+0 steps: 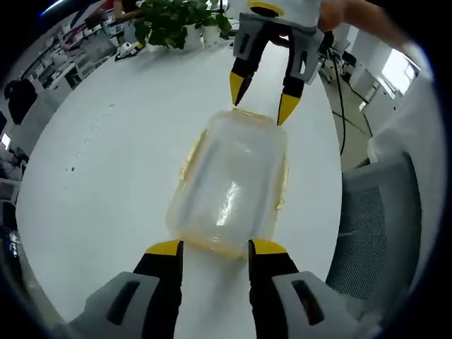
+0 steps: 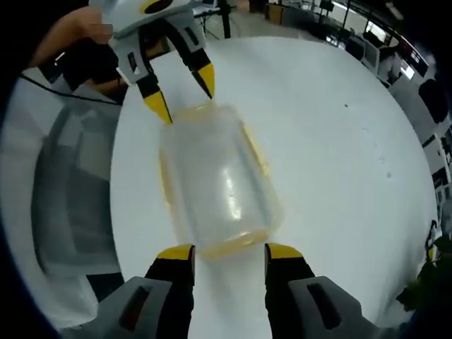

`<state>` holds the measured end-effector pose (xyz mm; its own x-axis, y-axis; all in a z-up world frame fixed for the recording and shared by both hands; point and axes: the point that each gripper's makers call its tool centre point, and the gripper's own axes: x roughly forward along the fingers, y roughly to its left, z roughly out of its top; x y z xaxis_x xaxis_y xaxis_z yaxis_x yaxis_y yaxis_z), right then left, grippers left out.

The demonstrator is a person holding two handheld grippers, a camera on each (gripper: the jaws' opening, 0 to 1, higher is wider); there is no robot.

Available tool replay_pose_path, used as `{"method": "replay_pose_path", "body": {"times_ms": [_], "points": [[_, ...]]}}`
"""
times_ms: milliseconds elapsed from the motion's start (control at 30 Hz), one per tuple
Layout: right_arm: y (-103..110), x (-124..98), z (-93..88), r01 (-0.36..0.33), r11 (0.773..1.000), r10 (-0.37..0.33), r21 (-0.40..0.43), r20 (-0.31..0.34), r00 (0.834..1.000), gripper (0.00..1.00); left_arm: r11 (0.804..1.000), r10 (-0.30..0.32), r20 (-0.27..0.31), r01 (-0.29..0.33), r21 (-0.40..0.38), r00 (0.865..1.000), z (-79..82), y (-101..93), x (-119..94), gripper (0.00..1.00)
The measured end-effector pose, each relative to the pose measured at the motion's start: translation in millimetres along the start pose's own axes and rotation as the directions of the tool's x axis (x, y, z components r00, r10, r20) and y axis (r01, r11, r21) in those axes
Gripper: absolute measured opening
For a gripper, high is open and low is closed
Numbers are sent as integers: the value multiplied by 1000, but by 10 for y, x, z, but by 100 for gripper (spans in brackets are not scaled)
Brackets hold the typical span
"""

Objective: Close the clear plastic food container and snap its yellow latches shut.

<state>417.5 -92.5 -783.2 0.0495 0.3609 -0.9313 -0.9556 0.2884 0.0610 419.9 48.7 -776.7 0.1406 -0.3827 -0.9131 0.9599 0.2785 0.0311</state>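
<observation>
The left gripper (image 1: 215, 246) is spread wide at the container's (image 1: 232, 182) near end; the right gripper (image 2: 229, 251), likewise released, sits at the opposite end. The container lies mid-table (image 1: 113, 162), with bare surface all around.

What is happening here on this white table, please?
A person holds two grippers over a clear plastic container with yellow latches on a white table. The lid looks already on. The left gripper stands open at one short end of the container, and the right gripper stands open at the opposite end. Each seems placed at an end latch, but I cannot tell whether any latch is snapped shut yet.
</observation>
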Motion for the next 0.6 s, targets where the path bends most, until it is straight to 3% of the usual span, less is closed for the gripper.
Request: {"method": "replay_pose_path", "body": {"times_ms": [600], "points": [[84, 66, 297, -33, 998, 35, -59, 41, 999, 36, 996, -33, 55, 28, 90, 998, 315, -112, 136, 35]]}}
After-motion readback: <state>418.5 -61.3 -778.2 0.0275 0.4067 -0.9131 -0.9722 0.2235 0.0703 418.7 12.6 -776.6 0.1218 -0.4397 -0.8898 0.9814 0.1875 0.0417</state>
